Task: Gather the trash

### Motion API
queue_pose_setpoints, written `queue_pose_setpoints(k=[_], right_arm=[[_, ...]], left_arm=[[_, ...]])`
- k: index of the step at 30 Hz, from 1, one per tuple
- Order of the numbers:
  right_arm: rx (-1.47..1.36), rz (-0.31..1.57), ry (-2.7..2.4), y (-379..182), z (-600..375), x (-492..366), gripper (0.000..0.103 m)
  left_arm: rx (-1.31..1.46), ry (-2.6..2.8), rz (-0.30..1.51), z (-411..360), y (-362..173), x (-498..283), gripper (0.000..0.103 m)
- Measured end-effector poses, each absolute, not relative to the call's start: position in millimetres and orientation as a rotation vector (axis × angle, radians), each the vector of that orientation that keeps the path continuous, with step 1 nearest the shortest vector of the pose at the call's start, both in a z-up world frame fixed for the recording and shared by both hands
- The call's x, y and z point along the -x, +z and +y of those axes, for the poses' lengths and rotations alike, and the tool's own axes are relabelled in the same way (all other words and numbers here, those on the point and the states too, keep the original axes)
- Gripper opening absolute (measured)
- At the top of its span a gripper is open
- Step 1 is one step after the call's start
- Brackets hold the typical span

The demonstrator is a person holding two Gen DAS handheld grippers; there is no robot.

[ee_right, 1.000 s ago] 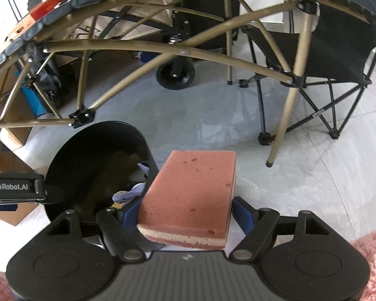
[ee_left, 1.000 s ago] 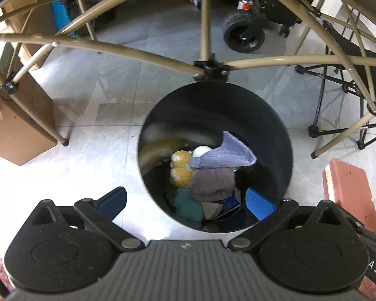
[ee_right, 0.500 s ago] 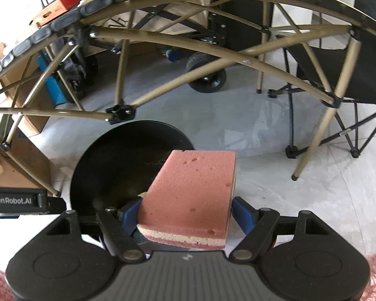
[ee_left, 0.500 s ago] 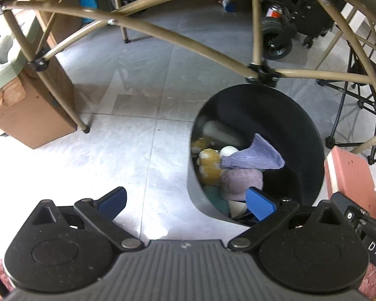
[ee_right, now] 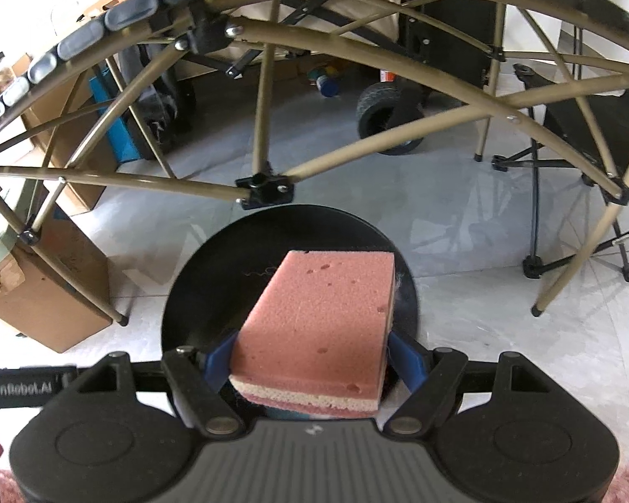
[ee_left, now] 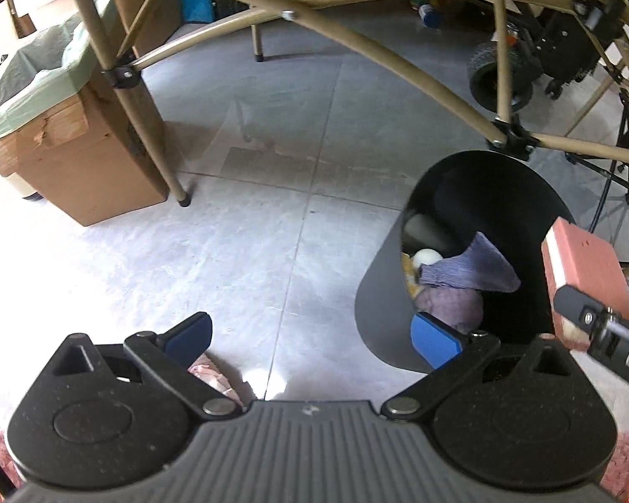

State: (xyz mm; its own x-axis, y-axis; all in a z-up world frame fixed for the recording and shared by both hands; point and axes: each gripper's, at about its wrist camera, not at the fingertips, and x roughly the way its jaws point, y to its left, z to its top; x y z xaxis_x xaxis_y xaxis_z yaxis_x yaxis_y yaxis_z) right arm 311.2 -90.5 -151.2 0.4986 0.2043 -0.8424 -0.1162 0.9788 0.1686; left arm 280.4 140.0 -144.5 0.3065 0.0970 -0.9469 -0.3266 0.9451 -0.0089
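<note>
Pink foam filled the space between the jaws of the right gripper (ee_right: pixel 312 358): a sponge (ee_right: pixel 318 327) with a pale middle layer and a darker base, pinched at its sides by the two blue fingertips (ee_right: pixel 404 362) and tilted so its broad top face showed to the camera. Directly beyond and beneath the sponge lay the round mouth of a black bin (ee_right: pixel 214 289), the sponge covering most of the opening. Past the bin's far rim a black joint tied together the tan tubes of a folding frame (ee_right: pixel 268 186), and further off were a rubber wheel (ee_right: pixel 383 115) and a black folding chair (ee_right: pixel 583 125) to the right, with a cardboard box (ee_right: pixel 42 306) on the floor to the left. The left gripper (ee_left: pixel 310 341) held nothing, its blue fingertips (ee_left: pixel 434 339) spread wide over grey floor tiles (ee_left: pixel 247 234). Just beyond its right fingertip sat the same black bin (ee_left: pixel 381 306), holding a bluish cloth (ee_left: pixel 469 270), a purple wad (ee_left: pixel 450 306), a white ball (ee_left: pixel 425 257) and something yellow, partly hidden. At the far right edge the sponge (ee_left: pixel 587 274) hung over the bin's rim in the other gripper. Left of the jaws and farther off stood a cardboard box (ee_left: pixel 84 159) lined with a green bag, behind a tan frame leg (ee_left: pixel 146 134).
</note>
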Motion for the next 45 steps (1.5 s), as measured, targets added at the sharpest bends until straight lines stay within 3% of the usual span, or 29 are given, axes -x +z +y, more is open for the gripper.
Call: queue_pose_setpoints(k=[20,22,24,29,45], right_arm=[[-0.085,1.073,0.234,-172.2,-61.8,-333.3,0.077],[-0.088,1.082,0.241,-173.0,-62.3,-334.3,0.081],[-0.095,1.094,0.244,-174.2,-63.2,-335.6,0.097],[-0.089,1.093,0.257,-169.5,-66.0,-331.5,0.103],[-0.009,0.849,0.382,-35.9,-119.1,-202.9,0.103]], left_arm=[[0.235,0.313,1.260,158.3,-154.0,-276.8,0.103],[0.234,0.313,1.260,158.2,-154.3,-276.6,0.103],[0.234,0.311,1.259,158.5,-154.2,-276.6,0.103],[0.237,0.306,1.232,155.3,-146.6,-273.5,0.103],[0.078,0.151,0.783,87.3,-28.5,-156.7,0.103]])
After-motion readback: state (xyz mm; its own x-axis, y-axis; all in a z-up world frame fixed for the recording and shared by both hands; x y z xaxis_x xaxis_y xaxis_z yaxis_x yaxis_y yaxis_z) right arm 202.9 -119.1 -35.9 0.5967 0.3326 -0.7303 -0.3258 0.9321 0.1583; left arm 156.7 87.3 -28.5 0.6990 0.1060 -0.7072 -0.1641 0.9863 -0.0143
